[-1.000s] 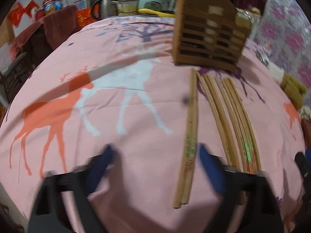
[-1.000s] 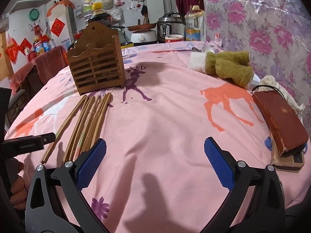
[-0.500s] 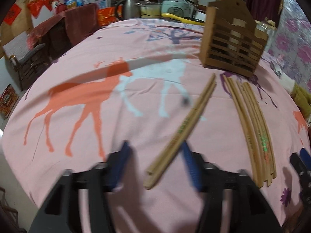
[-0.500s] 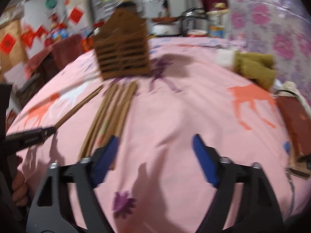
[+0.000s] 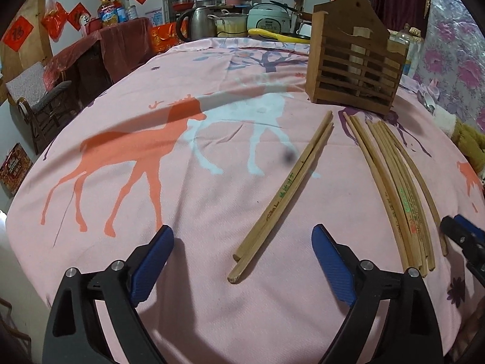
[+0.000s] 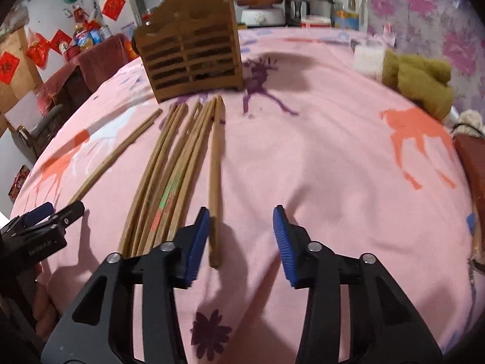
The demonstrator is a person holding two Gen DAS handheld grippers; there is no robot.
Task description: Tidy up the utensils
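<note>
Chopsticks all over a pink deer-print tablecloth point(image 5: 212, 318), and the job looks barely started: nothing seems to have gone into the wooden slatted holder point(image 5: 353, 60) yet, though its inside is too dark to be sure.

Going left to right in the left wrist view: the left gripper point(image 5: 242, 261) sits at the bottom of the frame with its jaws opening wide and nothing pinched. A loose pair of chopsticks point(image 5: 288, 188) lies on the cloth between the blue pads, running diagonally up toward the holder at upper right, but neither pad touches it. Right of that is the main bundle of chopsticks point(image 5: 400, 194), fanned out just below the holder.

In the right wrist view, the same pair shows at centre left, then the bundle, then one single chopstick point(image 6: 215, 182) a bit apart on the bundle's right edge. The right gripper point(image 6: 241, 236) is at bottom centre, jaws closing, with that chopstick's near end just inside its left pad; no squeeze on it yet as far as the frame shows.

Next move is probably finishing that pinch, lifting, and tipping the stick upright into the holder's open top.

Count: one holder, two grippers, two chopsticks in the pair, one single, and roughly six in the bundle, hard to say exactly since they overlap.
</note>
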